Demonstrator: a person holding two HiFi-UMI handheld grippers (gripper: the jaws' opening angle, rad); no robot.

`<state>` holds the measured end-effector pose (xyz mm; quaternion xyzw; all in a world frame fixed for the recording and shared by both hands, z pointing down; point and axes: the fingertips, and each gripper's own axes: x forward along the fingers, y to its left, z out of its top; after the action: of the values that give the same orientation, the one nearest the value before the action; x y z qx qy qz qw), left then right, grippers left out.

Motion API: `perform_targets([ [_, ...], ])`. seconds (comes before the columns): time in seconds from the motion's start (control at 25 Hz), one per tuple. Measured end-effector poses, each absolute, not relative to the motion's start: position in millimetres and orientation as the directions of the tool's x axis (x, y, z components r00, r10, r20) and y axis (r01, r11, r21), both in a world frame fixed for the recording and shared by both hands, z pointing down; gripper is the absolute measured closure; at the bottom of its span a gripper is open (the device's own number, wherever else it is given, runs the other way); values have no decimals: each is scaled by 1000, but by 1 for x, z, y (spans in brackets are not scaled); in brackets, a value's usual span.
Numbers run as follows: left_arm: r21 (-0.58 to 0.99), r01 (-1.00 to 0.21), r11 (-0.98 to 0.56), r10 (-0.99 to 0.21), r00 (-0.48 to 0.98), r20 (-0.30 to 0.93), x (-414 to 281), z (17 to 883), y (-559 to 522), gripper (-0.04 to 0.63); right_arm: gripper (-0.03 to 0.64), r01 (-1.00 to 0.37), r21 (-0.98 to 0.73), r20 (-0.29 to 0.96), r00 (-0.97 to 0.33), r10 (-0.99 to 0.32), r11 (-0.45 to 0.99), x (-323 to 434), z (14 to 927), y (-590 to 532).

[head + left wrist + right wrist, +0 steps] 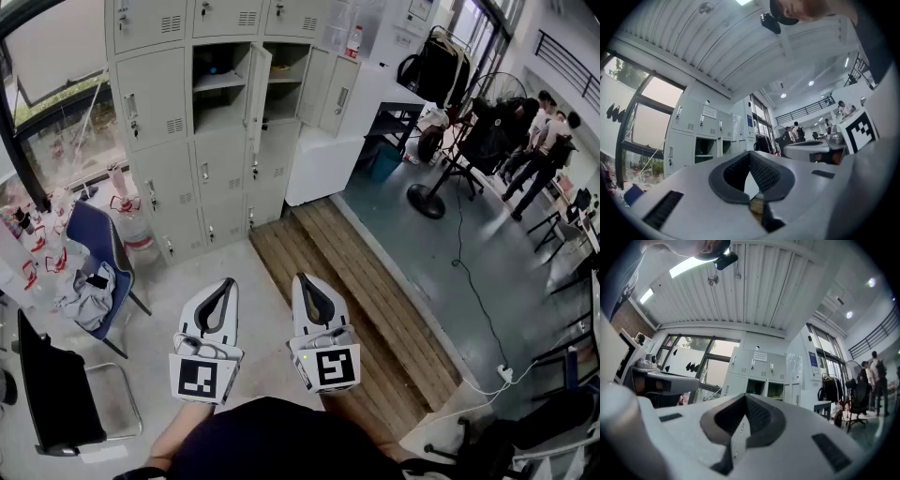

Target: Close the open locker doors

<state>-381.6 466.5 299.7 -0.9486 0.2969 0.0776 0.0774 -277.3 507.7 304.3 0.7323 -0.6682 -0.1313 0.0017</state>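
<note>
the task is at its approach step: nothing has been touched yet. the left gripper (226, 284) and the right gripper (304, 279) sit low in the centre of the head view, side by side, held out over the pale floor just left of the wooden plank strip (361, 300). each gripper's own view shows its 2 jaws brought together at the tips with nothing between them, so both are closed and empty.

the locker bank (173, 141) stands in the upper left of the head view, well apart from the grippers. in its 2nd row from the top, 2 compartments stand open: the middle compartment (219, 92), whose door (259, 86) juts out edge-on at its right side, and the right-hand compartment (285, 67), whose door (316, 86) is swung out to the right. the other doors in sight look shut.

the next move likely calls for walking forward to the bank, raising 1 gripper to the 2nd row, setting closed jaws against the outer face of a door near its free edge, and pushing it leftward until it lies flush. the middle door seems the nearer 1 to begin with.
</note>
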Motion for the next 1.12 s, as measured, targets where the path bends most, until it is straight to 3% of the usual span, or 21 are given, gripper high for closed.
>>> perform_targets([
  [0.24, -86, -572, -816, -551, 814, -184, -367, 305, 457, 594, 617, -986, 133, -172, 77, -982, -101, -262, 311, 497],
  [0.52, -83, -569, -818, -550, 816, -180, -346, 308, 411, 594, 615, -1000, 4, -47, 5, -999, -5, -242, 333, 441],
  [1.12, -126, -521, -844, -495, 849, -186, -285, 294, 250, 594, 615, -992, 82, -112, 86, -990, -95, -184, 305, 290],
])
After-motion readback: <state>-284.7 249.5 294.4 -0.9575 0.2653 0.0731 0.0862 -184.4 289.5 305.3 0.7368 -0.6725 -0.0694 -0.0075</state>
